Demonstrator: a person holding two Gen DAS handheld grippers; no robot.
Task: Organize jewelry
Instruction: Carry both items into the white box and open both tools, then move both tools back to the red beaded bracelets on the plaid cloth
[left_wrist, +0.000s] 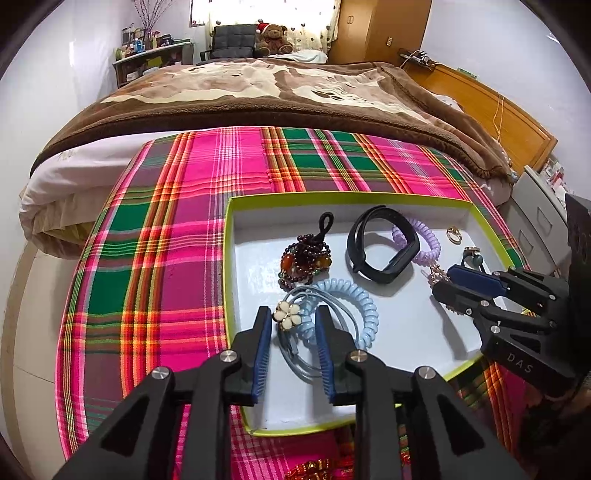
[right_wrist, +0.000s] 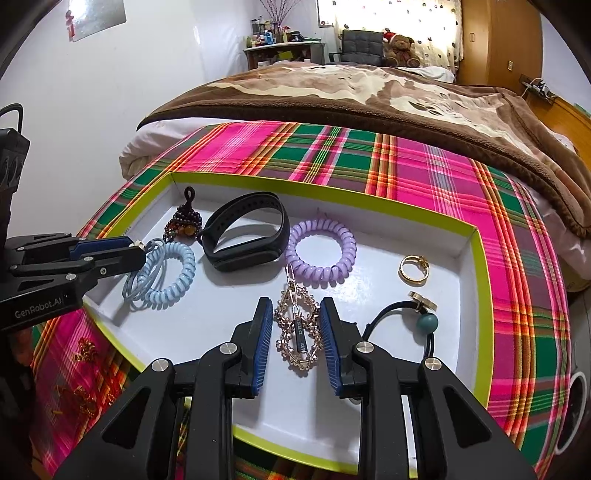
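Note:
A white tray with a lime rim (left_wrist: 332, 196) (right_wrist: 480, 295) lies on a plaid cloth. In it are a bead bracelet (left_wrist: 304, 260), a black wristband (left_wrist: 384, 245) (right_wrist: 245, 236), a purple coil tie (right_wrist: 321, 254), a blue coil tie (left_wrist: 354, 310) (right_wrist: 173, 277), a gold ring (right_wrist: 413, 269), a teal-bead hair tie (right_wrist: 426, 321). My left gripper (left_wrist: 293, 321) is open around a white flower clip (left_wrist: 288, 315) on thin blue bangles. My right gripper (right_wrist: 297, 325) is open around a gold chain bracelet (right_wrist: 299, 332).
The plaid cloth (left_wrist: 177, 229) covers the bed's near end, with a brown blanket (left_wrist: 258, 99) behind. Gold trinkets (right_wrist: 85, 369) lie on the cloth left of the tray. A wooden headboard (left_wrist: 491, 110) and drawers (left_wrist: 535, 214) stand at the right.

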